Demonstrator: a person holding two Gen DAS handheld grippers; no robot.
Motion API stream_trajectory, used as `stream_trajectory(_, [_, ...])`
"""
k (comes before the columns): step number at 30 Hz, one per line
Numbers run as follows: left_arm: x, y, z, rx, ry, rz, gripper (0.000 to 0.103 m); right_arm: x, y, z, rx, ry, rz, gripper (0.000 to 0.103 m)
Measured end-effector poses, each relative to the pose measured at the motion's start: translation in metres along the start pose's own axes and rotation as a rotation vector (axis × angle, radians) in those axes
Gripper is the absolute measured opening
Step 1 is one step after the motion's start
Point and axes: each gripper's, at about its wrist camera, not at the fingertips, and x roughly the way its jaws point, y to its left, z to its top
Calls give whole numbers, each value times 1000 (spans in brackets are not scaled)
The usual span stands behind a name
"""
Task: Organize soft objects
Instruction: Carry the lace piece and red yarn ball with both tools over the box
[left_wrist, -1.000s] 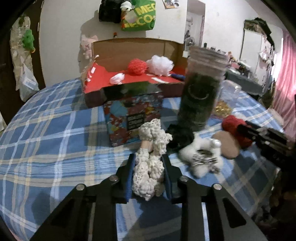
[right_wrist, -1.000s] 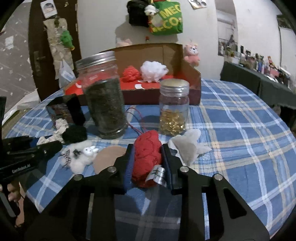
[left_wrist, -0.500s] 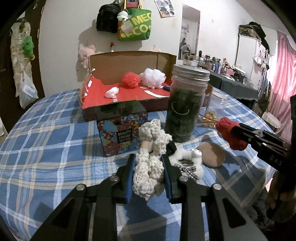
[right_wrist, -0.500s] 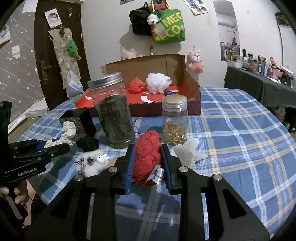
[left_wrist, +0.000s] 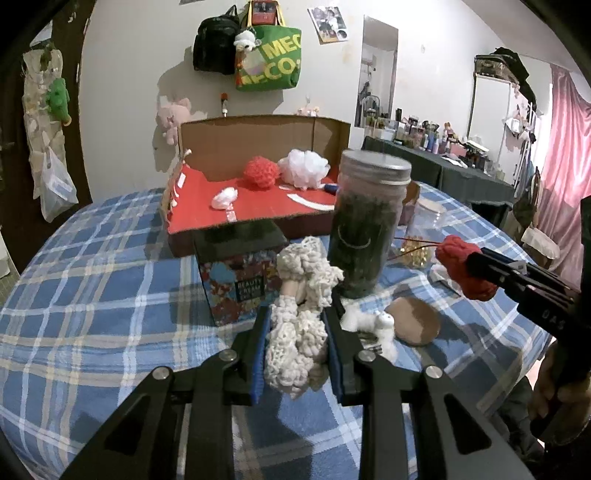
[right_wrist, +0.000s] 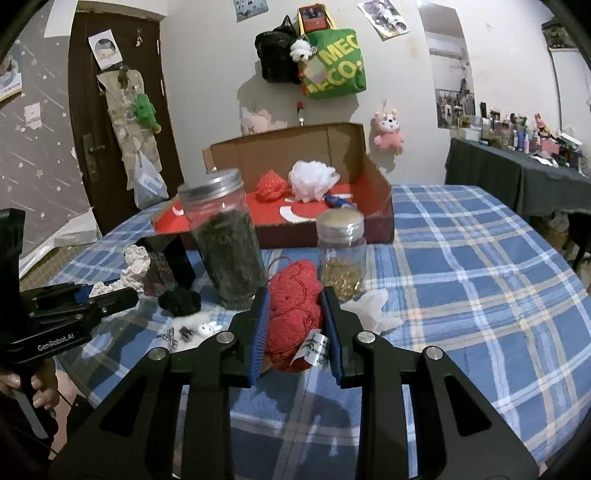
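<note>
My left gripper (left_wrist: 297, 325) is shut on a cream crocheted soft toy (left_wrist: 301, 314), held clear above the blue plaid tablecloth (left_wrist: 92, 295). My right gripper (right_wrist: 293, 314) is shut on a red knitted soft toy (right_wrist: 293, 306) with a white tag. In the left wrist view that red toy (left_wrist: 463, 266) shows at the right in the other gripper. Behind stands an open cardboard box (left_wrist: 266, 147) with a red floor, holding a red knitted ball (left_wrist: 260, 172), a white pouf (left_wrist: 304, 170) and a small white piece (left_wrist: 224, 197).
A tall jar of dark leaves (left_wrist: 367, 229) and a small jar of gold beads (right_wrist: 341, 254) stand before the box, beside a patterned carton (left_wrist: 240, 280). A white plush bunny (left_wrist: 369, 325), a brown pad (left_wrist: 415, 321), a black pompom (right_wrist: 181, 301) and a white cloth (right_wrist: 369, 306) lie on the table.
Both grippers have risen with their toys, so the table and box now sit lower and farther in each view. Neither grip has altered.
</note>
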Motion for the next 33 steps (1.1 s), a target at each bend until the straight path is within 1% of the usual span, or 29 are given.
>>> stream_trajectory(8, [-12, 4, 15, -9, -39, 22, 29, -15, -5, 16, 9, -54, -3, 26])
stream_trajectory(17, [-16, 14, 33, -17, -66, 54, 29, -26, -15, 40, 12, -117, -31, 26])
stream_trajectory(27, [-12, 28, 59, -30, -88, 70, 29, -19, -19, 70, 1, -154, -39, 27])
stream_trajectory(33, [-4, 33, 70, -21, -86, 78, 29, -3, -24, 84, 1, -147, -20, 27])
